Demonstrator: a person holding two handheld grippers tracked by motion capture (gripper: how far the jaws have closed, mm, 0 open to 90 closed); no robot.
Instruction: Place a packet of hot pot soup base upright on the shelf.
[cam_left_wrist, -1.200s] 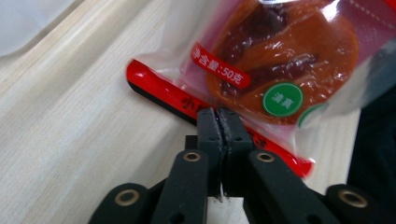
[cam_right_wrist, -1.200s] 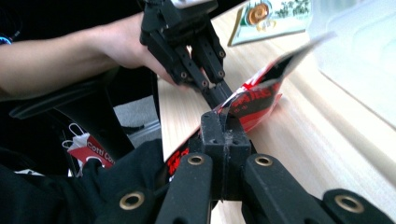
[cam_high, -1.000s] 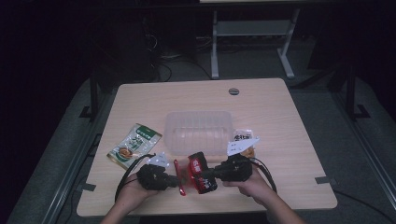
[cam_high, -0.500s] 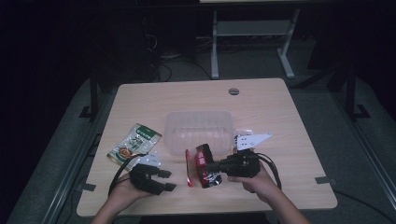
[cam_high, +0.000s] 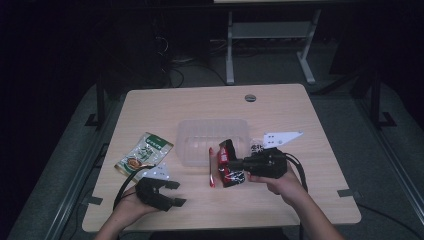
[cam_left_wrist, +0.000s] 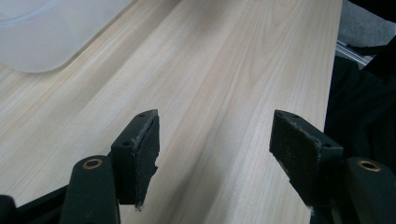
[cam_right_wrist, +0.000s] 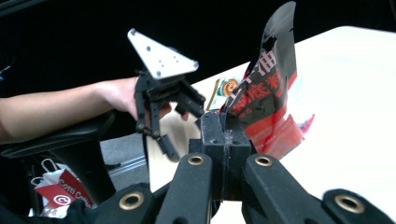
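High view: the right tool (cam_high: 239, 163) pinches a red and black snack bag (cam_high: 229, 169) at the 6 o'clock side of the clear tub (cam_high: 212, 131).

Left gripper view: the left tool (cam_left_wrist: 215, 154) is spread wide over the bare desk (cam_left_wrist: 233, 70).

Right gripper view: the jaws are pressed together on the bag (cam_right_wrist: 266, 88).

table (cam_high: 210, 107): pale matt wood grain | tub (cam_high: 212, 135): frosted translucent plastic | red packet (cam_right_wrist: 268, 98): glossy foil | jaws: rough black pads

My left gripper (cam_high: 167, 193) rests low with jaws spread wide; my right gripper (cam_high: 234, 164) points leftward, jaws pressed together
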